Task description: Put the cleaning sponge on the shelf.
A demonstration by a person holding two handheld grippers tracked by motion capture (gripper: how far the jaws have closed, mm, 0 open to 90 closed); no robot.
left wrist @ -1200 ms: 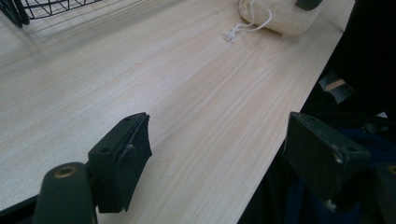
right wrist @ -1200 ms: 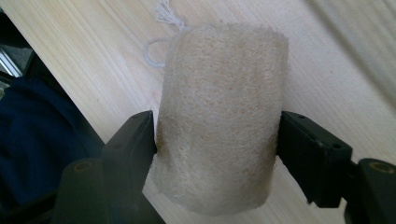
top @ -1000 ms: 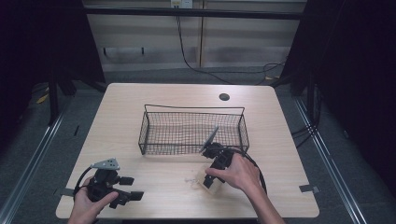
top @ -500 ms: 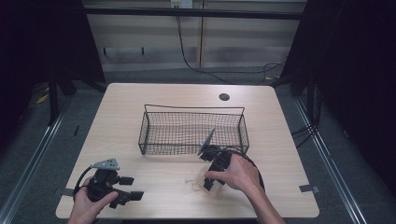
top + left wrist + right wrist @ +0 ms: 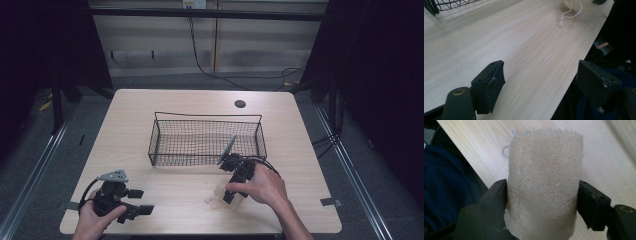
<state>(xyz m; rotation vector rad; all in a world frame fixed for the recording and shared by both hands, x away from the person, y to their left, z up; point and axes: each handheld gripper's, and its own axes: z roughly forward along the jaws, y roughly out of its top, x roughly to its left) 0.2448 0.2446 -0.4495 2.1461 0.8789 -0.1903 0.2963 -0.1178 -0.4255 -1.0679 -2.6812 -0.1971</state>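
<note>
High view: I see the wire basket [image 5: 207, 140] standing in the middle of the table [image 5: 150, 107], and I place the rest from it. My right gripper [image 5: 231, 192] sits just in front of the basket's right half, the right hand [image 5: 260, 185] wrapped over it, close to the table's front edge. In the right gripper view its jaws press both sides of a pale loofah sponge [image 5: 542, 182], so it is clamped on the sponge; a white string loop [image 5: 506, 151] pokes out behind it. My left gripper [image 5: 142, 210] rests well to the front-left of the basket, near the table's front corner, held by the left hand [image 5: 95, 220]. In the left gripper view its jaws stand wide apart with nothing between them, the basket's corner [image 5: 449, 3] beyond and the sponge's string [image 5: 569, 16] lying on the wood
</note>
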